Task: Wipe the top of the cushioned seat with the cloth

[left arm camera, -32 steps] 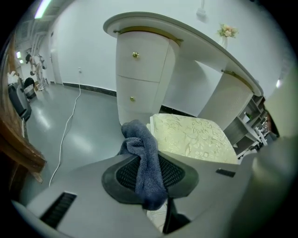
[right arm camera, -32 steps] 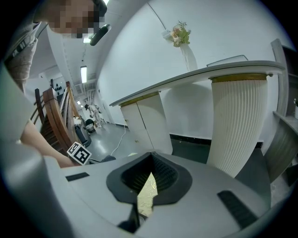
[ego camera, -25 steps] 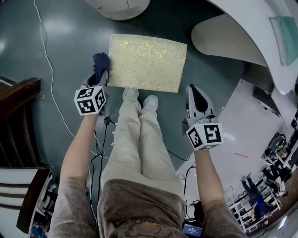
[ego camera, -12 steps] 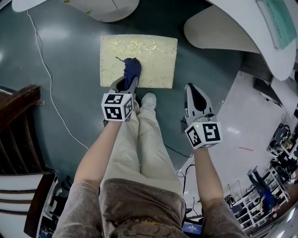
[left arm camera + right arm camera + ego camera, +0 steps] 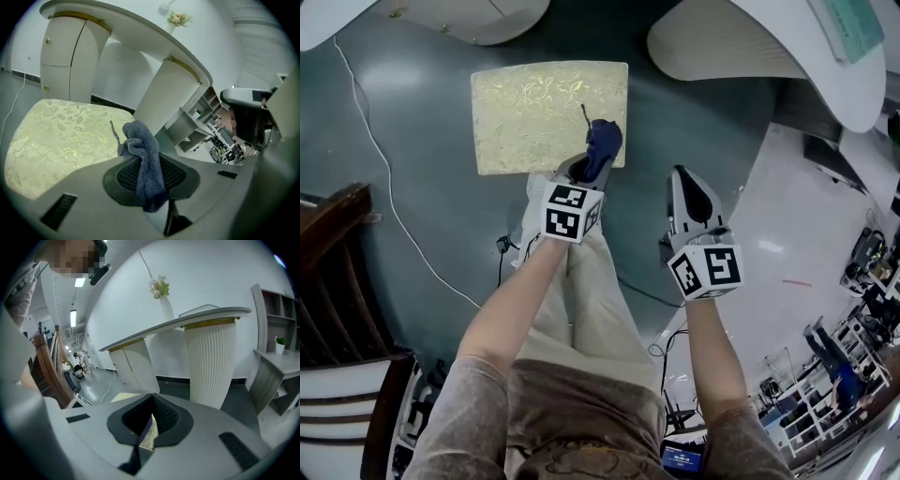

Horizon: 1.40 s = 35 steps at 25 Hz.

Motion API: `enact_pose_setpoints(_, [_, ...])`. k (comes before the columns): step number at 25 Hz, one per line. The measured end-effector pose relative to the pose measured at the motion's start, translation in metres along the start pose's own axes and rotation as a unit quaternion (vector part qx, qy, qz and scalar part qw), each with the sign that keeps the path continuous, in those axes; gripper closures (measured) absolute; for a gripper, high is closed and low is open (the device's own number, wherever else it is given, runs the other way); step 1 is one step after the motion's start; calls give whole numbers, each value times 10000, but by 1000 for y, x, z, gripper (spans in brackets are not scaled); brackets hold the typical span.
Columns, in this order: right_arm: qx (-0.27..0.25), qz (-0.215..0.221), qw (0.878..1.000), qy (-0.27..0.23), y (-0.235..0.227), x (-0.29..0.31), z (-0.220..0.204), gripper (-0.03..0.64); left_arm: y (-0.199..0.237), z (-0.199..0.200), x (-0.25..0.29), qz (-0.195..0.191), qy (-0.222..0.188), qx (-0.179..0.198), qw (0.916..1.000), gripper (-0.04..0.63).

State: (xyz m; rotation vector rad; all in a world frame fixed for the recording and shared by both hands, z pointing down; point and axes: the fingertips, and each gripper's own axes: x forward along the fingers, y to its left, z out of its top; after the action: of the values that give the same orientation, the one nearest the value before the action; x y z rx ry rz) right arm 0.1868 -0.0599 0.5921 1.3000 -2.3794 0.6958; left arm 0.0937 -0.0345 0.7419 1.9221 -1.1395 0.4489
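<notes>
- My left claw [image 5: 596, 159] pinched the blue cloth [image 5: 606, 139] tight between its jaws.
- The cloth was over the near right corner of the cushioned seat [image 5: 534, 108].
- My right claw [image 5: 686, 183] was pressed together, holding nothing, beside the seat.

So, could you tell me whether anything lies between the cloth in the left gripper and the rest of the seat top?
Nothing visible does. The left gripper holds the cloth at the near right corner of the seat, and the rest of its top is bare, apart from the cloth's own loose thread.
</notes>
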Motion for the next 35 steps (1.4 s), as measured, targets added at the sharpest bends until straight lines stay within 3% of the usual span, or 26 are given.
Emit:
enact_pose_setpoints(7, [-27, -118, 9999, 51, -24, -14, 1, 615, -20, -10, 32, -107, 165, 71, 9998, 506])
enact_pose_setpoints(19, [-33, -41, 9999, 130, -26, -8, 0, 615, -4, -22, 36, 115, 268, 165, 9994, 506])
enact_pose_setpoints(35, [-241, 414, 9985, 268, 15, 25, 1, 615, 71, -36, -21, 735, 49, -155, 9972, 505])
